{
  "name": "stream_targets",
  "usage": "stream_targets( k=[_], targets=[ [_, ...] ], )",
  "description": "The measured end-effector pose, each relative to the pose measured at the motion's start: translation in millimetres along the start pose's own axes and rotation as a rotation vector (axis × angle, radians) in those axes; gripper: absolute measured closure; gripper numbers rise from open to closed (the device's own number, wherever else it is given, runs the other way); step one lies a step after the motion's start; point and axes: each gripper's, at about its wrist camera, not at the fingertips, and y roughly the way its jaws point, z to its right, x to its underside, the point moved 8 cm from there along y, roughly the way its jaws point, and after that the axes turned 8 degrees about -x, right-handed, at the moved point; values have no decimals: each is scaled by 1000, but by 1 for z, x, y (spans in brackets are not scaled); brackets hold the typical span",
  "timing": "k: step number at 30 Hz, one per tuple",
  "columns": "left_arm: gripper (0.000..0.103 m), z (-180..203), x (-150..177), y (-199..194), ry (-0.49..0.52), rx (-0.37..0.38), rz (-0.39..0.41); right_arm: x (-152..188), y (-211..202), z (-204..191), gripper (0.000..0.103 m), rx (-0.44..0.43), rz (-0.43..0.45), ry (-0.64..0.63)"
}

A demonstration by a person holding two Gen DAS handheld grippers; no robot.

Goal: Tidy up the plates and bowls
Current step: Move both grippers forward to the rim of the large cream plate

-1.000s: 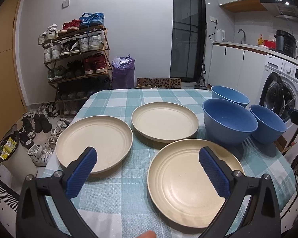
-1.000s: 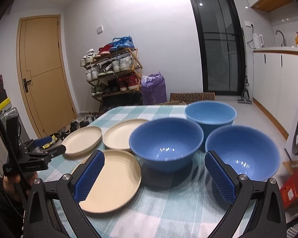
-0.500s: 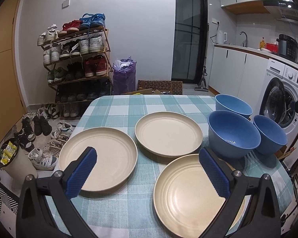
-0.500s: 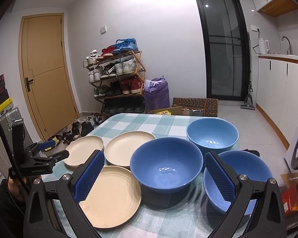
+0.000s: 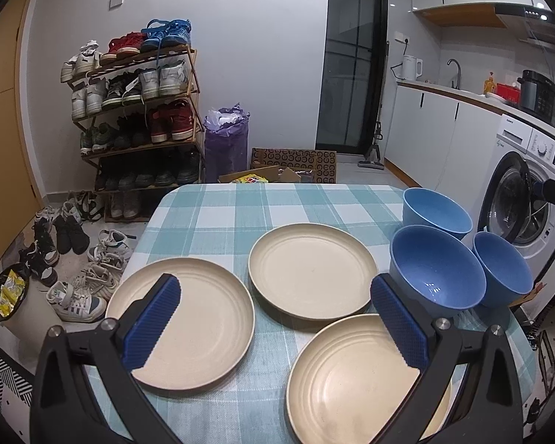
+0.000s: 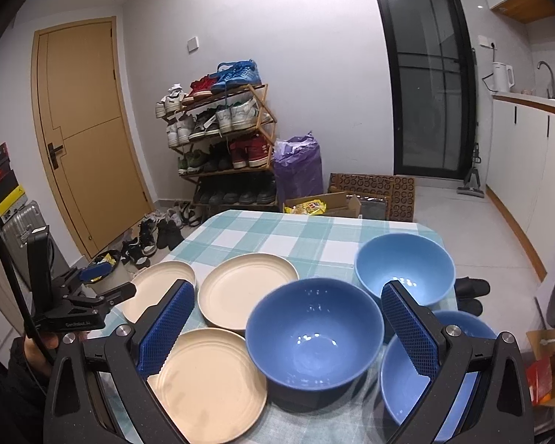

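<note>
Grippers both released, we hold our left gripper [image 5: 275,327] level above three cream plates [image 5: 312,272], right gripper [image 6: 286,327] hovering over blue bowls [image 6: 314,336] on checked worktop [image 5: 262,207].

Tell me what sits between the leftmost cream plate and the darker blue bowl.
The farthest cream plate sits between the leftmost cream plate and the darker blue bowl, in the left wrist view.

Left tool [image 5: 275,318] wide open, empty, above the checked counter [image 5: 218,218]. Three cream plates: one under left finger [image 5: 181,333], one under right finger [image 5: 351,381], one dead ahead [image 5: 312,270]. Three blue bowls [image 5: 436,270] clustered ahead-right, touching. Shoe rack [image 5: 137,118] far ahead-left.
</note>
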Motion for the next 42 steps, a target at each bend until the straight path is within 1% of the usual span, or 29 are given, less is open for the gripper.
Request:
stream_targets(
  k=[9,13,16,25,32,42],
  targets=[
    [0,-5,-21,13,18,-5,-12,-35,18,-2,0,-21,-24,-7],
    [0,-7,-31,21,21,-7,-21,-47,31,-5,0,-24,-47,-24],
    [0,-9,-36,27,24,-9,-26,-53,40,-7,0,-53,-64,-20],
    [0,-12,-48,47,12,-16,-52,-76,66,-7,0,-74,-90,-19],
    [0,-10,-48,62,12,-12,-75,-75,89,-6,0,-81,-139,-32],
    [0,-5,-33,80,19,-14,-119,-57,126,4,0,-80,-218,-34]
  ],
)
